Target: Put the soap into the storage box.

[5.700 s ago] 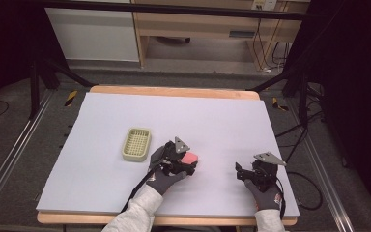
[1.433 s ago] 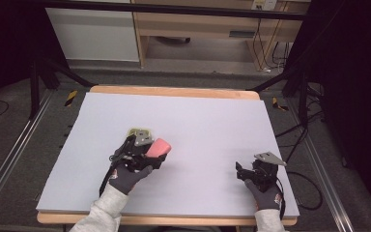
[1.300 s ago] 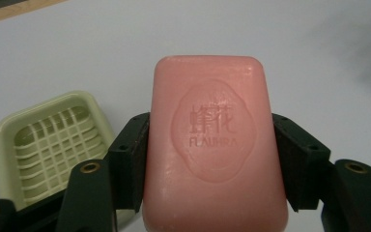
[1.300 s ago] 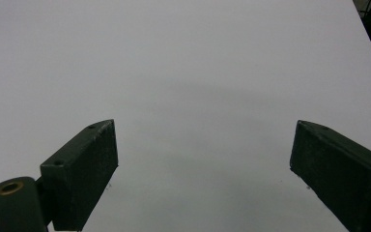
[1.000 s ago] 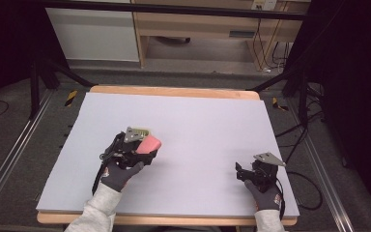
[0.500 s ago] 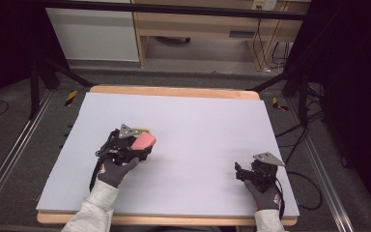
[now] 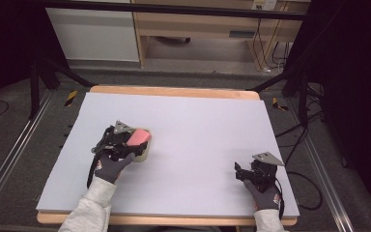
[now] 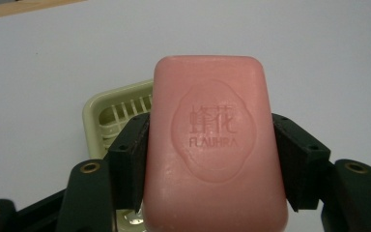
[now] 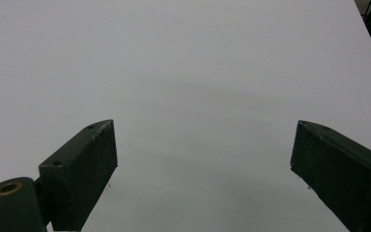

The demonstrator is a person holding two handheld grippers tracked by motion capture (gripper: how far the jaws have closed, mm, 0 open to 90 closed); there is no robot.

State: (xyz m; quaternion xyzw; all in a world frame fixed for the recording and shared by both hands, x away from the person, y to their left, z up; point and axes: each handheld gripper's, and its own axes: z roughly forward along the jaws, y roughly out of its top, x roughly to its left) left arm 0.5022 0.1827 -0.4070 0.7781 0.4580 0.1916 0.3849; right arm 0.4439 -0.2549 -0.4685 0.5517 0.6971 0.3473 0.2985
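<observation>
A pink soap bar with a stamped emblem is clamped between the jaws of my left gripper, which is shut on it. In the left gripper view the soap bar stands on end between the black pads, just above a pale green slatted soap dish. From the high view the soap dish peeks out under the soap, left of the table's middle. My right gripper rests near the front right, open, and the right gripper has bare white surface between its jaws.
The white table top has a wooden rim at the far side. Beyond it stand a cabinet and a wooden shelf unit. Cables trail off the right edge.
My left gripper has carried the soap leftward from the table's middle and, over the last second, a little further left above the dish. The right gripper has stayed put.
</observation>
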